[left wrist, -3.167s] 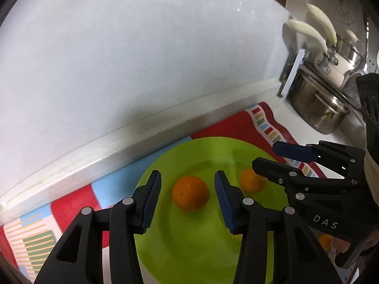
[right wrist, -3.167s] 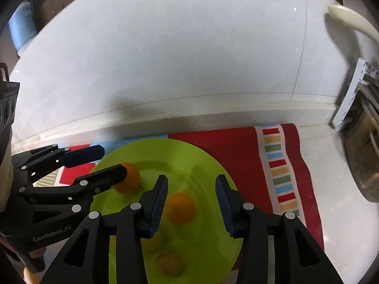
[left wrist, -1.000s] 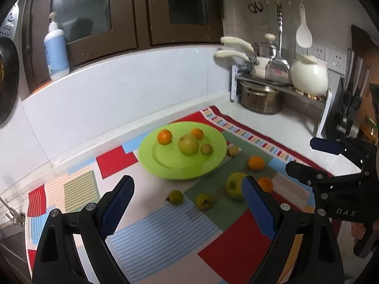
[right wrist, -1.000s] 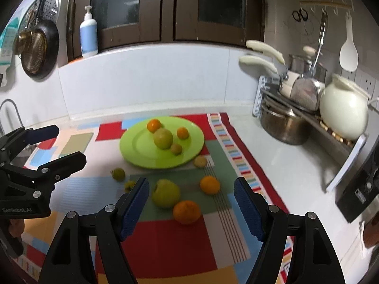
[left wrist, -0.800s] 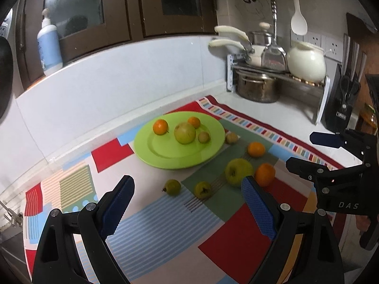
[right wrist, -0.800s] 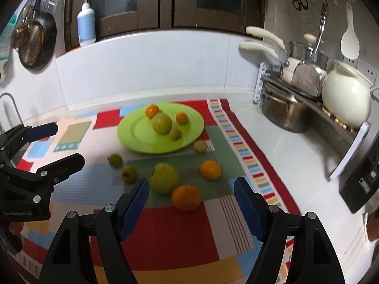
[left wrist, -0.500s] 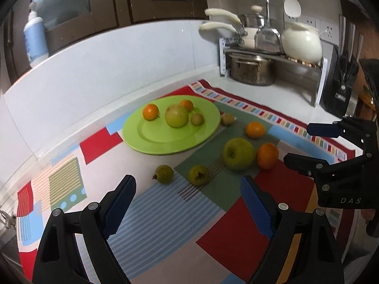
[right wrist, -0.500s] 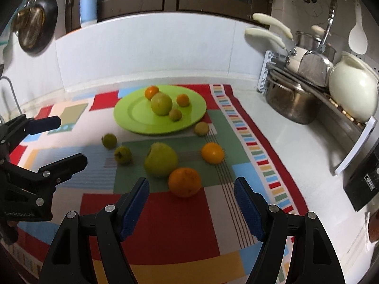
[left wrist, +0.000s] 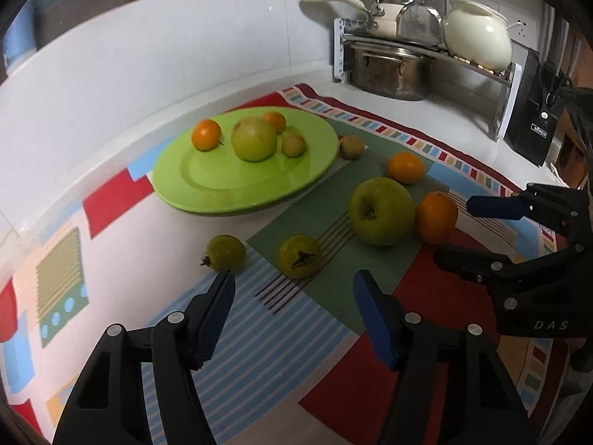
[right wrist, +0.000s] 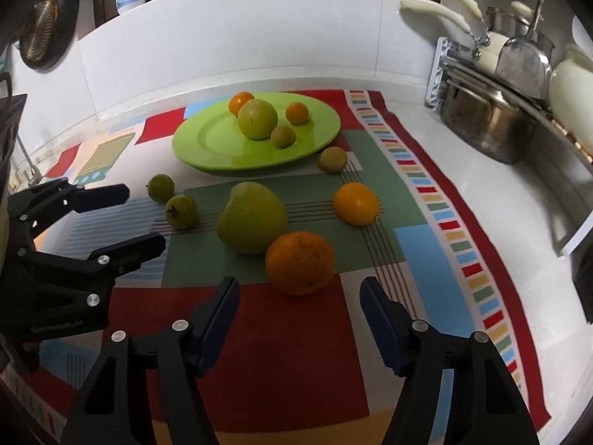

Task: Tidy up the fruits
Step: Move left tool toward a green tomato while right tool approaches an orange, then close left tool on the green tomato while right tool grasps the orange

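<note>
A green plate (left wrist: 222, 181) (right wrist: 207, 141) holds two small oranges, a green apple (left wrist: 254, 139) and a small brownish fruit. On the mat lie a big green apple (left wrist: 381, 211) (right wrist: 252, 222), a large orange (right wrist: 299, 262) (left wrist: 436, 217), a smaller orange (right wrist: 356, 203), a brownish fruit (right wrist: 333, 159) and two small green fruits (left wrist: 299, 256) (left wrist: 225, 253). My left gripper (left wrist: 294, 293) is open and empty, just short of the small green fruits. My right gripper (right wrist: 299, 296) is open and empty, just short of the large orange.
The fruits lie on a colourful patterned mat (right wrist: 259, 352) on a white counter against a white backsplash. A rack with a steel pot (left wrist: 389, 70), pans and a white kettle (left wrist: 478, 39) stands at the back right. A knife block (left wrist: 533, 126) stands at the far right.
Both grippers have moved down and forward toward the fruits on the mat; their jaws have narrowed somewhat but stay open. The fruits have not moved.
</note>
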### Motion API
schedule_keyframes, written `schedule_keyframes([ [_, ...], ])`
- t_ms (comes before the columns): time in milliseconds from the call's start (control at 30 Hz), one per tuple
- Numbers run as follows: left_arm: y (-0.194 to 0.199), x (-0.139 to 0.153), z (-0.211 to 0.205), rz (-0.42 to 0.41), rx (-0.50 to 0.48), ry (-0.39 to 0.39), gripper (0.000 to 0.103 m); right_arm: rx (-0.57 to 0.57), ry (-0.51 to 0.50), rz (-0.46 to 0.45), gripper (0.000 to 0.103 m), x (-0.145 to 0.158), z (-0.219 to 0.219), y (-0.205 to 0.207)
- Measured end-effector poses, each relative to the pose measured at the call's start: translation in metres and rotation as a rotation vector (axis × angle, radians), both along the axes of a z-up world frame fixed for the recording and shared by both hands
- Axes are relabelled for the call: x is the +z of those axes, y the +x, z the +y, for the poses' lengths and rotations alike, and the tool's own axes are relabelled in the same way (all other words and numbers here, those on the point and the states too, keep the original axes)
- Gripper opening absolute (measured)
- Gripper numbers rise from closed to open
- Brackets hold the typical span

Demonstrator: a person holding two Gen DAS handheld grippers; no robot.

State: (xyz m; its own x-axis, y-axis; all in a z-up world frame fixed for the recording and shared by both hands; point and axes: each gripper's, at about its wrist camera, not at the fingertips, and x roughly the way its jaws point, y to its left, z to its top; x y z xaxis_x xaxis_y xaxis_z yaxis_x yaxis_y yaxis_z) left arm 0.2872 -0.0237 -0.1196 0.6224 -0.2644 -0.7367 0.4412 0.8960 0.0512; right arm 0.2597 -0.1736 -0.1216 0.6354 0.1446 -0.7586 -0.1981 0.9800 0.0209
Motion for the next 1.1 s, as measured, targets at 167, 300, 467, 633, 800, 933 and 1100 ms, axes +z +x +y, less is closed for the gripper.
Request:
schedule_keyframes([
  [167,0.01,-0.003,-0.003,0.012,-0.002,-0.008,0.059,0.005,0.025,0.021,0.062,-0.006,-0.002,0.008],
  [300,0.017,-0.004,-0.006,0.018,-0.001,-0.018,0.053,0.01,0.034,0.02,0.059,-0.007,-0.004,0.011],
  [467,0.024,-0.006,-0.007,0.047,0.004,-0.041,0.046,0.016,0.047,0.019,0.055,-0.007,-0.004,0.016],
  [633,0.027,-0.009,-0.009,0.072,0.011,-0.049,0.038,0.021,0.052,0.022,0.047,-0.007,-0.004,0.018],
  [800,0.027,-0.01,-0.01,0.075,0.008,-0.057,0.03,0.02,0.054,0.022,0.044,-0.006,-0.005,0.017],
  [933,0.026,-0.009,-0.009,0.076,0.01,-0.063,0.03,0.018,0.058,0.024,0.044,-0.006,-0.005,0.016],
  [1100,0.022,-0.001,-0.008,0.063,0.015,-0.074,0.03,0.017,0.063,0.018,0.044,-0.003,-0.006,0.013],
])
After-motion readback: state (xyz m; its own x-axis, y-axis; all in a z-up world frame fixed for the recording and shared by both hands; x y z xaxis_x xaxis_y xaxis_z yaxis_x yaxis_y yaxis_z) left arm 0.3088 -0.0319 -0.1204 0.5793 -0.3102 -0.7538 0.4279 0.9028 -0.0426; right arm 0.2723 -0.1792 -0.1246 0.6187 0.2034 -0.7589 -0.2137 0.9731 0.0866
